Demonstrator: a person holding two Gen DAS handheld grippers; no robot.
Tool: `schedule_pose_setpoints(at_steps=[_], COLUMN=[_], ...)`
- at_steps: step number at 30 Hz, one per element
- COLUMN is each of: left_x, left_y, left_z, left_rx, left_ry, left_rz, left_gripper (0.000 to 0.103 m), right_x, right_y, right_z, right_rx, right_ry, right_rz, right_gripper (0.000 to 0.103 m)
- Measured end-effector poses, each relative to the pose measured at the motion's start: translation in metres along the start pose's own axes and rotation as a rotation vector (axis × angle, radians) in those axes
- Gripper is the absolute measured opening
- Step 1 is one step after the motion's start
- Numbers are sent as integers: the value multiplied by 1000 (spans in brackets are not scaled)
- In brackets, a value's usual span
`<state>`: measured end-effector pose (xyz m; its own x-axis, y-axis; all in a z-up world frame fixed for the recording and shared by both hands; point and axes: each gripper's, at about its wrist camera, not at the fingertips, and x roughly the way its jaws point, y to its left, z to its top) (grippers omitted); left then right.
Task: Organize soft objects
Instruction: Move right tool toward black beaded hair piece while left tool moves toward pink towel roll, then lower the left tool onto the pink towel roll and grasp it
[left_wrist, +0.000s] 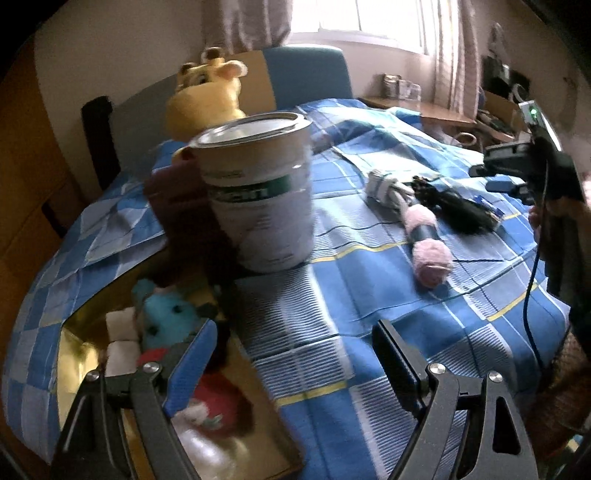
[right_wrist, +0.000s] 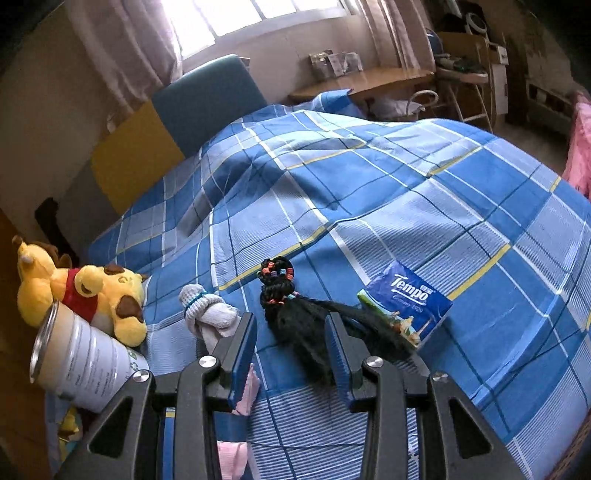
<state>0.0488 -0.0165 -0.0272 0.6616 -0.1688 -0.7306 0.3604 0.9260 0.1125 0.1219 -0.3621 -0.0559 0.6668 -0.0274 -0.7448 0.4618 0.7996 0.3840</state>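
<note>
From the left wrist, the left gripper (left_wrist: 291, 365) has its jaws spread wide with nothing between them, over the near edge of the bed (left_wrist: 369, 295) with its blue checked cover. Under its left finger sits a gold box (left_wrist: 258, 424) at the bed's near left corner, holding a blue plush (left_wrist: 166, 314) and a red plush (left_wrist: 218, 395) (both blurred). A white tin (left_wrist: 262, 192) stands upright just beyond the box, a yellow plush bear (left_wrist: 207, 99) behind it. To the right lie a rolled grey sock (left_wrist: 384, 186), a pink bundle (left_wrist: 430, 243) and a black hairpiece (left_wrist: 458, 210), well ahead of the jaws. From the right wrist, the right gripper (right_wrist: 291, 339) has its jaws narrowly parted, the hairpiece's lower end between the blue pads; whether they press it I cannot tell. The sock lies just left, a Tempo tissue pack (right_wrist: 406, 299) just right.
</note>
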Motion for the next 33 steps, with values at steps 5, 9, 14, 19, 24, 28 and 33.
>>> schedule_pose_setpoints(at_steps=[5, 9, 14, 19, 24, 28, 33], left_x=[10, 21, 35, 51, 71, 91, 120], left_y=[-19, -31, -45, -55, -73, -93, -125], left_z=[7, 12, 18, 33, 55, 68, 80], left_rx=[35, 43, 54, 19, 5, 16, 69], left_ry=[11, 31, 56, 77, 87, 102, 131], left_rz=[-22, -39, -80, -144, -197, -228, -248], left_gripper=[86, 86, 86, 86, 86, 83, 84], right_x=[-1, 0, -1, -2, -2, -3, -2], right_y=[-8, -13, -17, -19, -25, -30, -33], right_z=[3, 4, 5, 6, 7, 7, 7], right_rx=[44, 74, 89, 103, 136, 162, 185], right_ry=[4, 9, 2, 1, 8, 9, 9], right_rz=[9, 16, 25, 28, 28, 36, 43], right_gripper=[38, 38, 38, 38, 38, 38, 38])
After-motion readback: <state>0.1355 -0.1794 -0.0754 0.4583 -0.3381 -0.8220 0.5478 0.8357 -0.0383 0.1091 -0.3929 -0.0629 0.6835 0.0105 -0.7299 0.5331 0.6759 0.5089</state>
